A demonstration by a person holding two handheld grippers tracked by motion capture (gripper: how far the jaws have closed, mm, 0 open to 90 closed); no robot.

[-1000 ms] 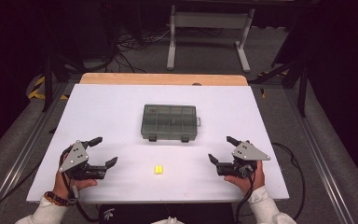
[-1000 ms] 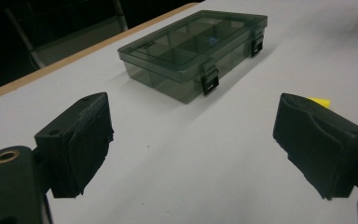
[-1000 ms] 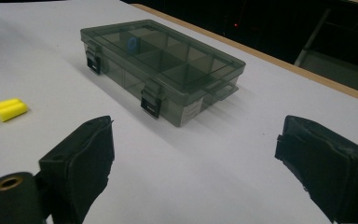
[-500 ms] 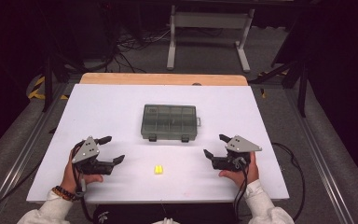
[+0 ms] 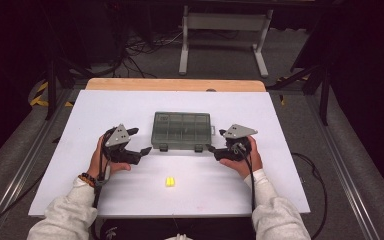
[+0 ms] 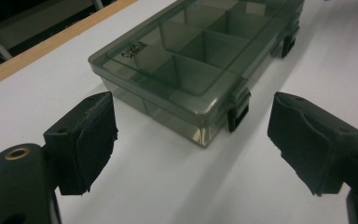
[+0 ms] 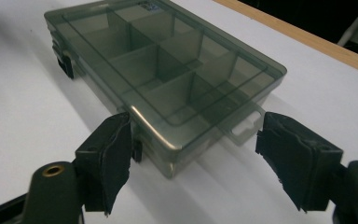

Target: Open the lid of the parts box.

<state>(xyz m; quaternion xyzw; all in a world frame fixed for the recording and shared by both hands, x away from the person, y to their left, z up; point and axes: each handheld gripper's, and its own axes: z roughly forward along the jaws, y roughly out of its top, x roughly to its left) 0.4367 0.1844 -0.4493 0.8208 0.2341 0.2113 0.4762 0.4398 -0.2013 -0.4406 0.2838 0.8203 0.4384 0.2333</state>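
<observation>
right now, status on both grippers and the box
Left gripper open, empty, near box's left front corner. Right gripper open, jaws just closing some, straddling right front corner. Compartment box lid shut, latches down. Yellow piece lies apart, not in the way.

White table (image 5: 105, 105): grey compartment box (image 5: 182, 131), small yellow piece (image 5: 170, 181)

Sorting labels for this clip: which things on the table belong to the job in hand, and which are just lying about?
In the job:
- compartment box, lid shut
- left hand-held gripper
- right hand-held gripper

Lying about:
- small yellow piece on the table
</observation>
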